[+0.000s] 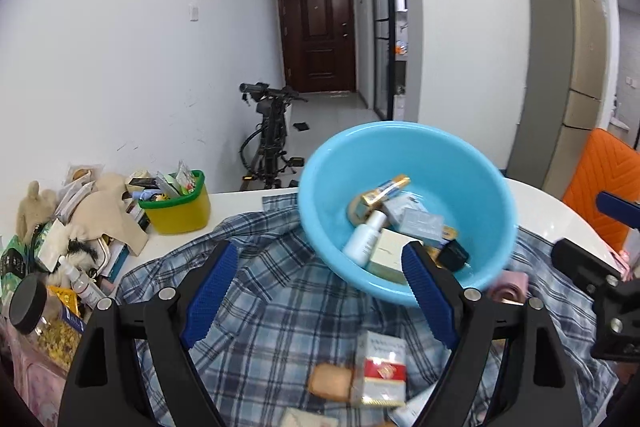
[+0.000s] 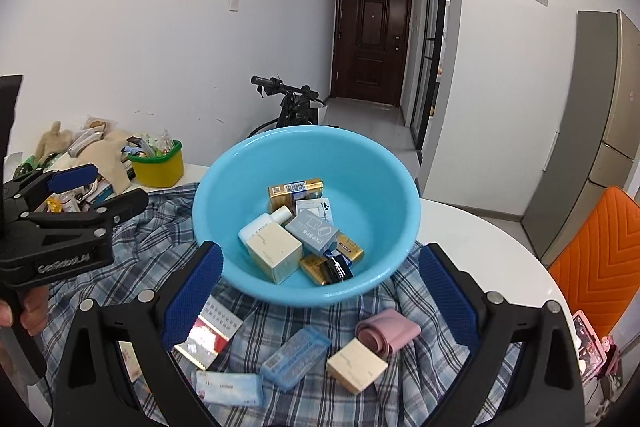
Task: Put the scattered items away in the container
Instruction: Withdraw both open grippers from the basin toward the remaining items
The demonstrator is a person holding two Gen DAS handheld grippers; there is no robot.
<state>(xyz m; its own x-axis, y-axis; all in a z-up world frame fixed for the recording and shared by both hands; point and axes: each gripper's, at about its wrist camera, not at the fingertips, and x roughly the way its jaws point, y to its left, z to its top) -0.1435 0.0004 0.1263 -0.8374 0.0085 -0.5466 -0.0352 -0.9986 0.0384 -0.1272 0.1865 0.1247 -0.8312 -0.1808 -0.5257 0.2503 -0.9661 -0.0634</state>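
A light blue basin sits on a plaid shirt on a white table; it also shows in the left wrist view. It holds several boxes and a white bottle. In front of it lie a red and white box, a blue translucent box, a beige box, a pink roll and a flat blue packet. My right gripper is open and empty above them. My left gripper is open and empty, above the red and white box and a biscuit.
A yellow tub full of small items and a pile of clutter fill the table's left side. An orange chair stands at the right. A scooter stands behind the table.
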